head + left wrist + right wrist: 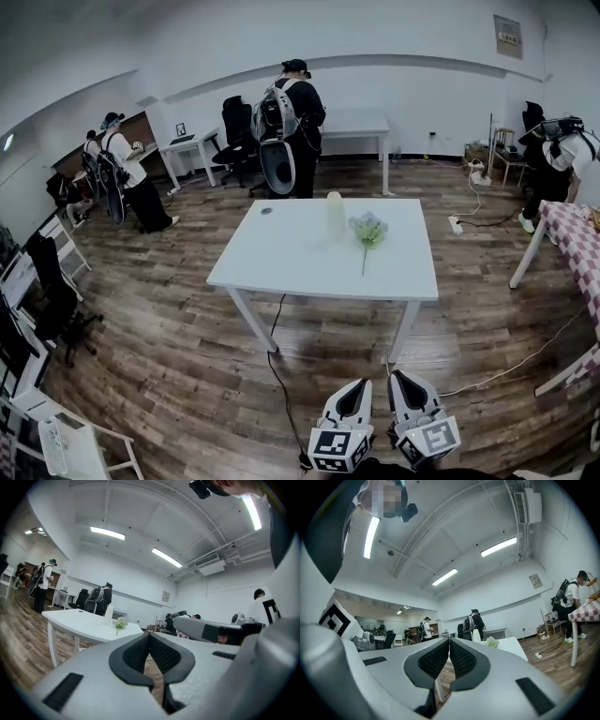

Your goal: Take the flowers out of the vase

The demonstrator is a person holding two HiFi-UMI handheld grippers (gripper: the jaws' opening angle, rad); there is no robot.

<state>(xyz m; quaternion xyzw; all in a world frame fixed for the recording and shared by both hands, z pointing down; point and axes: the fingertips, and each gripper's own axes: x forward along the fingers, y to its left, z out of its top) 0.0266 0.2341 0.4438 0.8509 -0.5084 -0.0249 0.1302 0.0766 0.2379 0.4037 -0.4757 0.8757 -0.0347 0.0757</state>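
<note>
Left gripper [359,384] and right gripper [397,375]: pale grey tapered shells, black ribbed pads [161,656], each carrying a cube [339,448] with black-and-white square markers.

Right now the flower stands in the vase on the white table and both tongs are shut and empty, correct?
Not quite. The head view shows the flower lying flat on the white table beside the vase, not in it. The left tongs and right tongs are shut and empty, as you say.
</note>
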